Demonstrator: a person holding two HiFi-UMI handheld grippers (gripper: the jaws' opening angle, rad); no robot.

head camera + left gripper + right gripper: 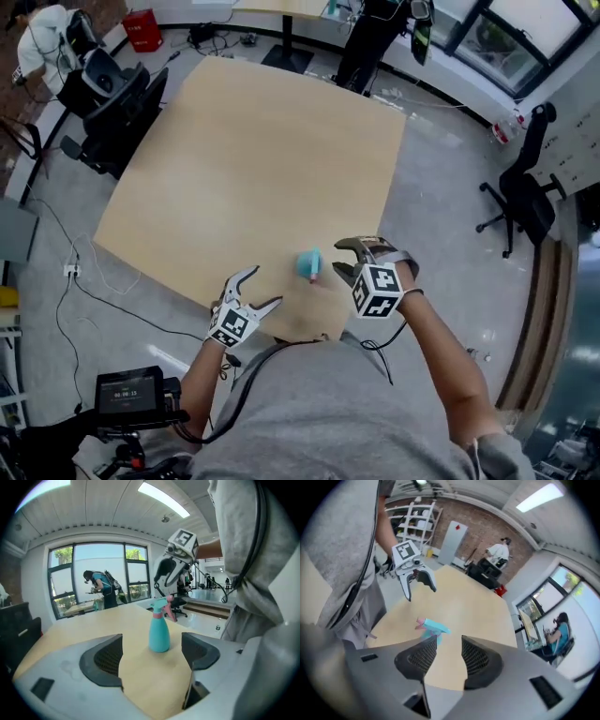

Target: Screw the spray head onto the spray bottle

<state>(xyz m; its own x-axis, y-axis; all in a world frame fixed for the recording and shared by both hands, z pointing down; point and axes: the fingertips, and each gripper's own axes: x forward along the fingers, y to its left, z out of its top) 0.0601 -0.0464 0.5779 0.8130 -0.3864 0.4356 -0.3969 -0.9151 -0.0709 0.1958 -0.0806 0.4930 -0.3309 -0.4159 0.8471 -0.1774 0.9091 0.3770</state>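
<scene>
1. Work surface: a light wooden table [253, 159] stands on a grey floor [441, 178]. Black office chairs [520, 192] stand on the floor at the far left and at the right.

2. Task item: the teal spray bottle [308, 263] stands upright on the table, close to the near edge and slightly right of centre. The spray head [161, 605] sits on the bottle's neck, teal with a pink trigger and a pink collar (how tightly it is threaded cannot be judged). In the head view the bottle lies between the two claws and touches neither.

3. Left claw [261, 287]: it is to the left of the bottle and nearer the table edge.
   - Its jaws stand wide apart with nothing between the pads.
   - The left gripper view shows bare tabletop in the gap.
   - The bottle stands beyond the jaw tips, in line with the gap.

4. Right claw [341, 259]: it is just to the right of the bottle and angled down toward the table.
   - Its jaws are parted and the gap is empty.
   - In the right gripper view the bottle [432, 627] shows past the tip of the left-hand jaw, outside the gap.

5. Cross-check: each gripper view shows the opposite claw raised above the table with its marker cube [182, 538] uppermost.
</scene>
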